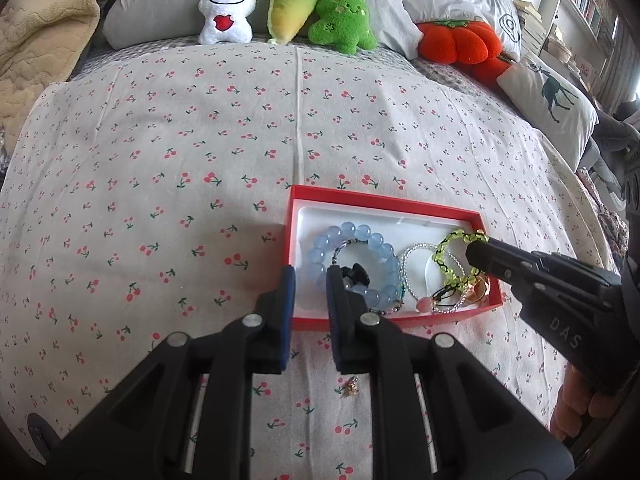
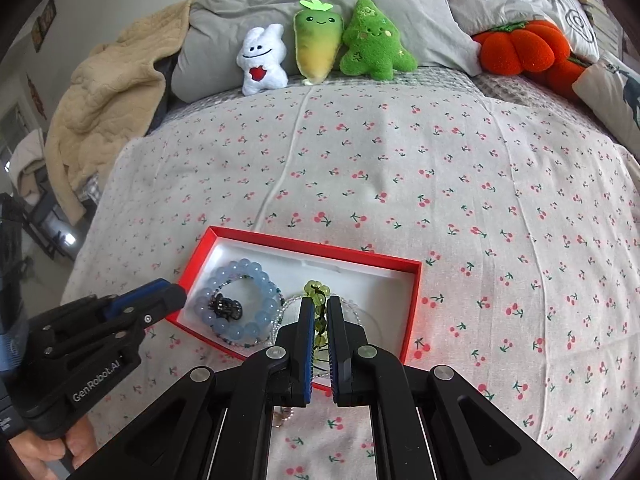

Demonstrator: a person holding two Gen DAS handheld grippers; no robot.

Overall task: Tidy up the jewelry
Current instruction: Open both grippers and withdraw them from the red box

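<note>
Left wrist view: a bed (image 1: 240, 140) covered by a cherry-print sheet carries, at its head, grey pillows (image 1: 160, 4), a beige blanket (image 1: 36, 40) to the left, an orange pumpkin cushion (image 1: 460, 40) to the right, and three plush toys side by side: white (image 1: 228, 10), yellow-green (image 1: 292, 4), green (image 1: 344, 14).

Near the front of the bed lies a shallow red box (image 1: 384, 200) with a white lining. Inside, at its left end, sits a blue bead bracelet (image 1: 320, 248) around a dark charm (image 1: 356, 272); to its right lie a clear bead bracelet (image 1: 408, 258), a pink bead (image 1: 423, 304) and a gold piece (image 1: 478, 290) in the right corner. A green bead bracelet (image 1: 452, 240) is at the right end of the box.

Left tongs (image 1: 311, 280) hang over the box's near left corner, jaws slightly parted and holding nothing. Right tongs (image 2: 320, 308) are clenched on the green bead bracelet (image 2: 318, 292), whose beads show between and beyond the blue pads, above the box interior (image 2: 360, 276).

On the sheet, just in front of the box, lies a small gold charm (image 1: 352, 385)
</note>
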